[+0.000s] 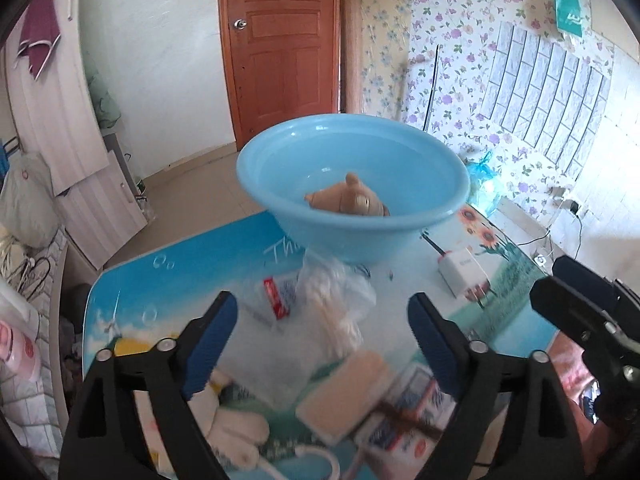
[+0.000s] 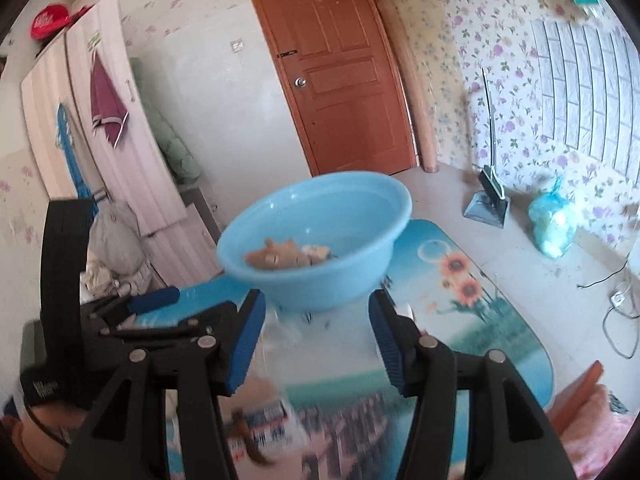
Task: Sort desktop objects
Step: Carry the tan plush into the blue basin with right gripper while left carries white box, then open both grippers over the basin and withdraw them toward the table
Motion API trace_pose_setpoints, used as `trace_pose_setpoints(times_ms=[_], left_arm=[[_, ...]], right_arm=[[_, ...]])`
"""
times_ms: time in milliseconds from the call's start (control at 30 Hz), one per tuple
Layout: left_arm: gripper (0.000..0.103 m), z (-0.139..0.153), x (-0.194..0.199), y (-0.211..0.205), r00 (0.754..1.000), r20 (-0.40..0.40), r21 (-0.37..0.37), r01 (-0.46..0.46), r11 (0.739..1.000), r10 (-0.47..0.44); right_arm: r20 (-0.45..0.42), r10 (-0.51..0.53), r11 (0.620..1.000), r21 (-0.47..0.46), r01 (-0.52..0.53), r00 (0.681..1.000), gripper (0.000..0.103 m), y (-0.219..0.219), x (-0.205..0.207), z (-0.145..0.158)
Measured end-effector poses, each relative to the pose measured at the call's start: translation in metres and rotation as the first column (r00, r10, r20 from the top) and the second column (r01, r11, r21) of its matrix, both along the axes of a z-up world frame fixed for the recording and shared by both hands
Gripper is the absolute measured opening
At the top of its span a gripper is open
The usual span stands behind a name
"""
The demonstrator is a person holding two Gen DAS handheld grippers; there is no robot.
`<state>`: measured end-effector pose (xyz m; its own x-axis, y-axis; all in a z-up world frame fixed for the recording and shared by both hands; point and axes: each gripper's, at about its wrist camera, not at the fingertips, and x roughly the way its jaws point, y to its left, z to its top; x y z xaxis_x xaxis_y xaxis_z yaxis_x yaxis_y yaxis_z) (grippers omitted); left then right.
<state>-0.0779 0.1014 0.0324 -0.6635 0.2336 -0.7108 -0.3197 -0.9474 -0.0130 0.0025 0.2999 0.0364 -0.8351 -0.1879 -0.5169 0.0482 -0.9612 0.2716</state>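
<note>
Your left hand-held gripper [image 1: 322,344] hangs wide open and empty over the clutter on the counter [image 1: 132,300]; your right hand-held gripper [image 2: 316,344] is open wide too, holding nothing. Between your left fingers lies a clear plastic bag [image 1: 336,300] of pale sticks, near the blue basin [image 1: 352,184] that already holds a tan toy [image 1: 348,200]. That bag looks light, limp and slippery, so pinch it across the bunched sticks rather than the loose film.

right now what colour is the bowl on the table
Light blue. The bowl shows best in the left wrist view, with a tan toy inside.
</note>
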Motion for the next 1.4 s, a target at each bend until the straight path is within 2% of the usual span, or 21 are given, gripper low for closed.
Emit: trace_pose_setpoints(times_ms=[267,300,367,433,633,867,1033,1267,1400], left_arm=[[0.095,0.001,0.039,-0.031,1.0,-0.011,0.0,-0.026,1.0,0.026],[0.097,0.002,0.043,-0.033,0.999,-0.015,-0.001,-0.032,0.999,0.032],[0.1,0.005,0.048,-0.038,0.999,-0.024,-0.009,-0.047,0.999,0.047],[0.101,0.007,0.054,-0.044,0.998,-0.03,-0.016,-0.056,0.998,0.056],[0.101,0.004,0.064,-0.058,0.997,-0.024,-0.008,-0.074,0.997,0.074],[0.101,-0.003,0.074,-0.073,0.995,-0.011,-0.007,-0.095,0.995,0.095],[0.101,-0.004,0.076,-0.081,0.994,-0.009,-0.006,-0.111,0.994,0.111],[0.101,-0.012,0.079,-0.089,0.99,-0.015,-0.053,-0.142,0.988,0.142],[0.101,-0.018,0.078,-0.093,0.99,0.002,-0.043,-0.142,0.989,0.142]], right_arm=[[0.003,0.042,0.996,0.075,-0.043,0.999,0.054,-0.019,0.039,0.001],[-0.008,0.048,0.995,0.089,-0.047,0.999,0.055,-0.022,0.044,0.003],[-0.027,0.063,0.993,0.104,-0.06,0.998,0.066,-0.026,0.053,0.006],[-0.032,0.067,0.993,0.104,-0.064,0.997,0.069,-0.029,0.058,0.007],[-0.025,0.075,0.991,0.115,-0.072,0.997,0.07,-0.032,0.066,0.009],[0.05,0.11,0.986,0.119,-0.115,0.993,0.07,-0.038,0.066,-0.002],[0.052,0.117,0.985,0.124,-0.123,0.992,0.07,-0.043,0.069,-0.001],[0.064,0.066,0.988,0.133,-0.074,0.996,0.07,-0.042,0.067,-0.002],[0.096,0.061,0.989,0.126,-0.073,0.994,0.07,-0.04,0.063,-0.009]])
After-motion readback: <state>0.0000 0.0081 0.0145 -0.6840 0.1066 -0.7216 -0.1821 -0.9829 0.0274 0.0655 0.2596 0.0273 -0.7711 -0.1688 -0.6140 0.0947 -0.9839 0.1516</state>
